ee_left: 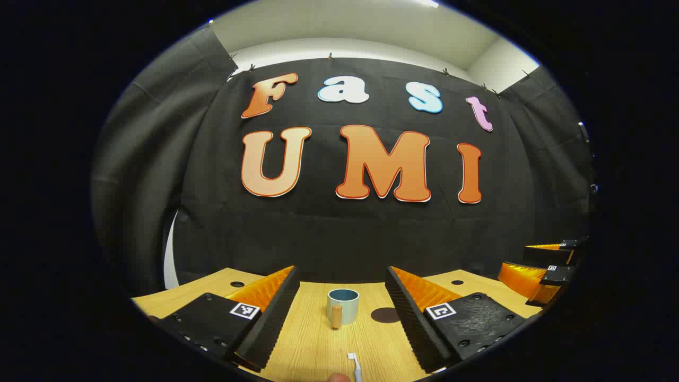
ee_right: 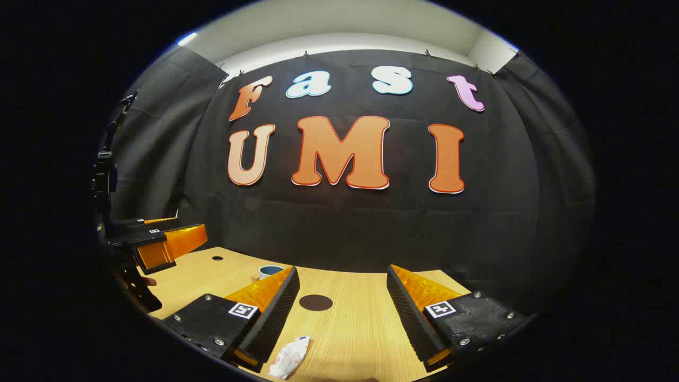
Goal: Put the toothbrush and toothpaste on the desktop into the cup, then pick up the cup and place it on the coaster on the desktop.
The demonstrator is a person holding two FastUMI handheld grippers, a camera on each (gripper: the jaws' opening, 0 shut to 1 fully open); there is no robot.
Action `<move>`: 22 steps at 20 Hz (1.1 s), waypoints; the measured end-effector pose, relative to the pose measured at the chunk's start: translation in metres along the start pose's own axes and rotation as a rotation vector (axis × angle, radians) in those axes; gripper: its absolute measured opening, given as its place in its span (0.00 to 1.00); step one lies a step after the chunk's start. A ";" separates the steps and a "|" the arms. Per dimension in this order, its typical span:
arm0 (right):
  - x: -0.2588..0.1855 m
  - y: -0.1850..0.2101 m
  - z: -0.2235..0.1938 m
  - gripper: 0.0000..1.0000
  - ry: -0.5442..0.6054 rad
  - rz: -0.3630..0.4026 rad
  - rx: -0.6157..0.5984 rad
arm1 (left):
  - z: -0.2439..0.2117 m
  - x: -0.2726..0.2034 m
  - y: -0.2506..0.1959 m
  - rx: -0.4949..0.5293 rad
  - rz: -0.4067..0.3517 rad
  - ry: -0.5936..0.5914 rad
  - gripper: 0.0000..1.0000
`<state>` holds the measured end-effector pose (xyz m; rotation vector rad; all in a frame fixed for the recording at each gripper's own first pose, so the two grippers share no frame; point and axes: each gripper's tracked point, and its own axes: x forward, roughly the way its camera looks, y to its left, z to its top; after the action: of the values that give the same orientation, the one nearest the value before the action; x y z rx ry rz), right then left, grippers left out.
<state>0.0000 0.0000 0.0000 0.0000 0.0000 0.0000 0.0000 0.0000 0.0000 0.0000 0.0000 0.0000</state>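
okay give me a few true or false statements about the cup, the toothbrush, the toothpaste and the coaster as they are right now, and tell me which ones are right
1. The cup stands upright on the desk. True.
2. The toothbrush is already inside the cup. False: it lies on the desk, nearer the camera than the cup.
3. The cup sits on the coaster. False: the dark round coaster lies bare beside it.
4. The left gripper is open and holds nothing. True.
5. The right gripper is clamped on the toothpaste. False: its fingers are apart, and the toothpaste lies on the desk by one finger.
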 end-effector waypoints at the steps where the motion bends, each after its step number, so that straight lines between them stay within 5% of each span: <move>1: 0.003 0.002 -0.002 0.99 0.003 0.005 0.005 | 0.001 0.000 -0.001 -0.002 0.000 0.000 1.00; 13: 0.006 0.009 -0.015 0.99 0.050 0.043 0.010 | -0.010 0.005 -0.010 -0.004 -0.017 0.034 1.00; 22: 0.005 0.018 -0.056 0.99 0.172 0.076 0.041 | -0.065 -0.001 -0.016 0.016 -0.050 0.183 0.98</move>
<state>0.0049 0.0175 -0.0556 0.0409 0.1715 0.0765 -0.0012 -0.0158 -0.0647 0.0159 0.1828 -0.0496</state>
